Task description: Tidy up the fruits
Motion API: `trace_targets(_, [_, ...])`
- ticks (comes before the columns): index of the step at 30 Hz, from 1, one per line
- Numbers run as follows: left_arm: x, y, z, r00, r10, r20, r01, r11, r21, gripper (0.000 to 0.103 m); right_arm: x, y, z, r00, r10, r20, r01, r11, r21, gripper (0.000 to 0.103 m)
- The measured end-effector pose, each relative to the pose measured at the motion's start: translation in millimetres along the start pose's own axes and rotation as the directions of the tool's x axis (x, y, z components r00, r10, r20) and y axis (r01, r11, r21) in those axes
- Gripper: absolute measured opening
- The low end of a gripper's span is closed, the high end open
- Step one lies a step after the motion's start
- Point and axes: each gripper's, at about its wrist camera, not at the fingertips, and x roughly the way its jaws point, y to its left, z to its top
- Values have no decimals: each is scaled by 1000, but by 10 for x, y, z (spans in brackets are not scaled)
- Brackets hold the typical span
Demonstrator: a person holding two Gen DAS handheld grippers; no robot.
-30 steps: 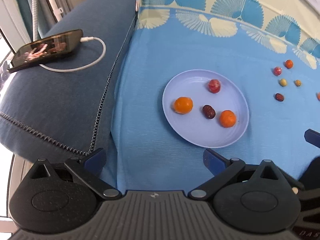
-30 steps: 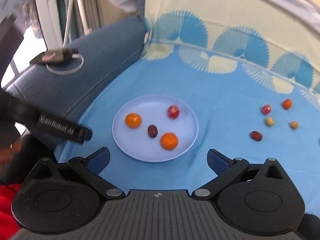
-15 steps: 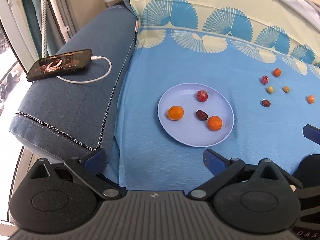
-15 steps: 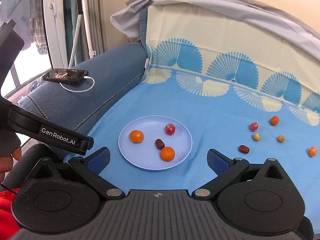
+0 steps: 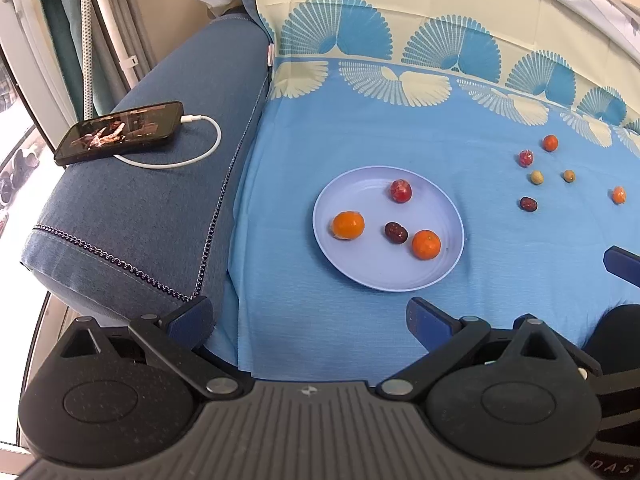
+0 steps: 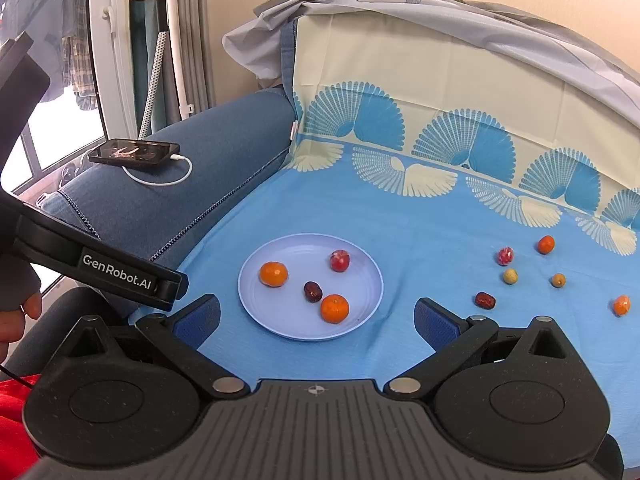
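Observation:
A pale lilac plate (image 5: 372, 272) (image 6: 280, 322) lies on the blue cloth and holds two mandarins (image 5: 348, 225) (image 6: 334, 308), a dark date (image 5: 396, 233) (image 6: 313, 291) and a small red fruit (image 5: 401, 191) (image 6: 339, 261). Several loose small fruits lie to its right, among them a date (image 5: 528, 203) (image 6: 485, 300), a red fruit (image 5: 526, 158) (image 6: 505, 256) and a mandarin (image 5: 619, 195) (image 6: 621, 305). My left gripper (image 5: 308, 320) hangs open and empty before the plate's near left edge. My right gripper (image 6: 316, 316) is open and empty above the plate's near rim.
A blue sofa armrest (image 5: 152, 208) (image 6: 208, 184) borders the cloth on the left, carrying a phone (image 5: 120, 132) (image 6: 134, 152) on a white charging cable. The patterned cloth rises up the backrest (image 6: 460, 92) behind. A person's hand (image 6: 16, 312) holds the left gripper's body at far left.
Both cameras have drawn back and up from the plate, so it looks smaller and more of the backrest shows. The fruits have not moved.

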Motion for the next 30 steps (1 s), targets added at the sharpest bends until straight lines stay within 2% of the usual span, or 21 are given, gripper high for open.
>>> trace_targets(30, [301, -82, 51, 997, 17, -70, -14, 999, 49, 103, 234, -134, -72, 998, 10, -60, -6, 998, 55, 102])
